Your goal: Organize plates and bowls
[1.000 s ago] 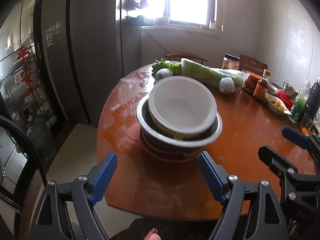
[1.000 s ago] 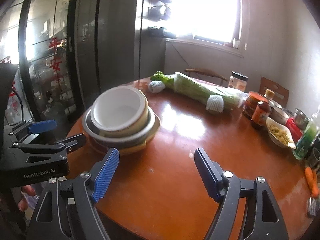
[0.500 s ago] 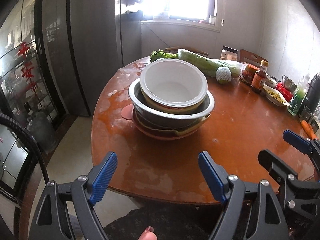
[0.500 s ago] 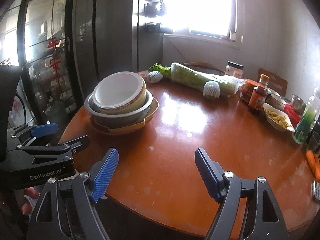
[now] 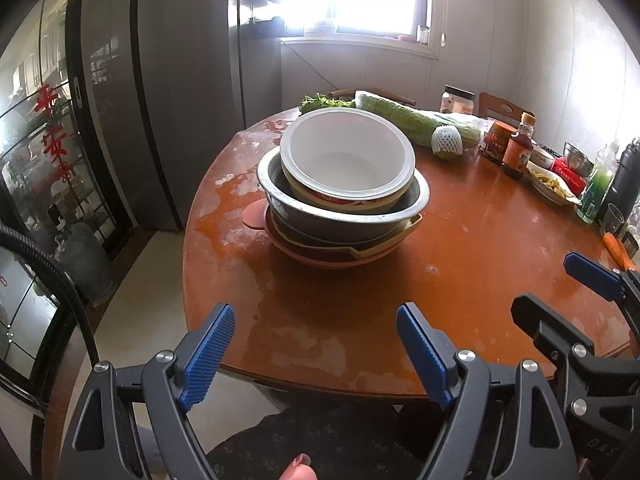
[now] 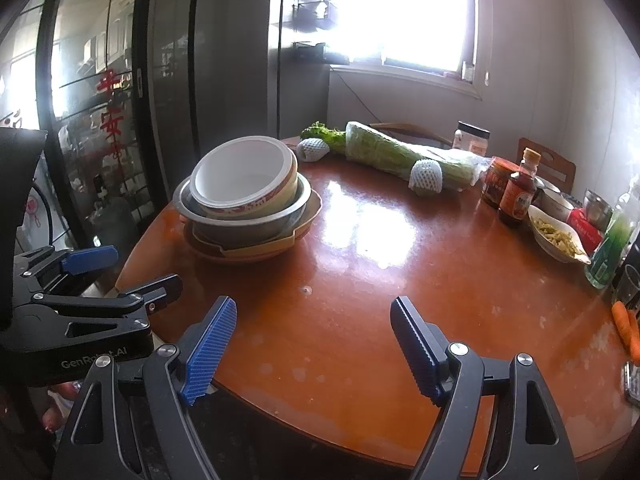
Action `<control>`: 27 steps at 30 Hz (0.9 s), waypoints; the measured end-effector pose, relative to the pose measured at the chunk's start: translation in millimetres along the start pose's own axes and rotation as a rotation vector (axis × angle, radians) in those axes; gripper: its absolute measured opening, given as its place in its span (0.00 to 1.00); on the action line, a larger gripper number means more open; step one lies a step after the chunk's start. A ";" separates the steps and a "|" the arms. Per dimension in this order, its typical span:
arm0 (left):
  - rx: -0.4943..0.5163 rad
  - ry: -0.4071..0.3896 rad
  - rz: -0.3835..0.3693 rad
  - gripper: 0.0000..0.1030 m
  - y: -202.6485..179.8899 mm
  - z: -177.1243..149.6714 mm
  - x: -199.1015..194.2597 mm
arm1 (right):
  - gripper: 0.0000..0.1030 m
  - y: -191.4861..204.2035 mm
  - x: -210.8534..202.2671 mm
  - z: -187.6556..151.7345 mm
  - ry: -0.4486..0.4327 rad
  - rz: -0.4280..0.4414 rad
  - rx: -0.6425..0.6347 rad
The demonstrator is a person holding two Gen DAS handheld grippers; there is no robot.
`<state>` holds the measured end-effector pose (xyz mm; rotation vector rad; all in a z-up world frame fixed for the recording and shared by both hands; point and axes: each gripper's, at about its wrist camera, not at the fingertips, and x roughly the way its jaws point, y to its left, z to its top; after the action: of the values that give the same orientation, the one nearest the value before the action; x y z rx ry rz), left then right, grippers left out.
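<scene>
Round orange-brown wooden table [image 5: 460,272] | white-lined bowl [image 5: 346,160] sitting nested in steel basin [image 5: 416,196] on plates | we are pulling back — left gripper [image 5: 316,350], right gripper [image 6: 310,344] both wide, empty | stacking seemingly done

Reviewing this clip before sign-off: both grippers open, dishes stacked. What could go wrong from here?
1. The white bowl sits tilted and off-centre in the metal bowl; a nudge might slide it out.
2. The whole stack rests near the table edge above bare floor, so a push could tip it off.
3. The left gripper and right gripper hover close side by side and could collide when reaching in.
</scene>
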<state>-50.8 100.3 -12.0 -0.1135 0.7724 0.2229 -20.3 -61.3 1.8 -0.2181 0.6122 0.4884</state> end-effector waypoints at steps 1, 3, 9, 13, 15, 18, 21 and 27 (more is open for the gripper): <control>0.000 0.002 0.001 0.80 0.6 0.1 -0.2 | 0.78 -0.2 0.1 -0.2 0.001 0.000 0.000; 0.004 0.005 0.001 0.80 0.0 -0.2 0.8 | 0.78 -0.3 0.1 -0.7 0.002 0.000 0.000; 0.009 0.003 -0.003 0.80 -1.3 -1.5 1.2 | 0.78 -0.4 0.3 -1.4 0.004 -0.001 0.004; 0.009 0.003 0.000 0.80 -1.3 -1.4 1.4 | 0.78 0.0 -0.3 -2.1 0.005 -0.001 0.002; 0.005 0.003 0.003 0.80 -0.3 -1.9 0.2 | 0.78 -0.3 -0.1 -1.8 0.003 0.000 0.002; 0.006 -0.001 0.003 0.80 -0.6 -1.5 -0.9 | 0.78 0.1 0.0 -2.0 0.006 0.001 0.000; 0.009 0.002 0.002 0.80 -1.0 -1.5 -0.9 | 0.78 0.3 0.3 -2.2 0.006 0.002 0.000; 0.011 0.007 0.002 0.80 -1.1 -2.0 -0.3 | 0.78 0.5 0.3 -2.6 0.005 0.001 0.002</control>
<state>-52.0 98.8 -13.2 -0.1035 0.7806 0.2208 -21.7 -61.7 -0.5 -0.2170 0.6174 0.4879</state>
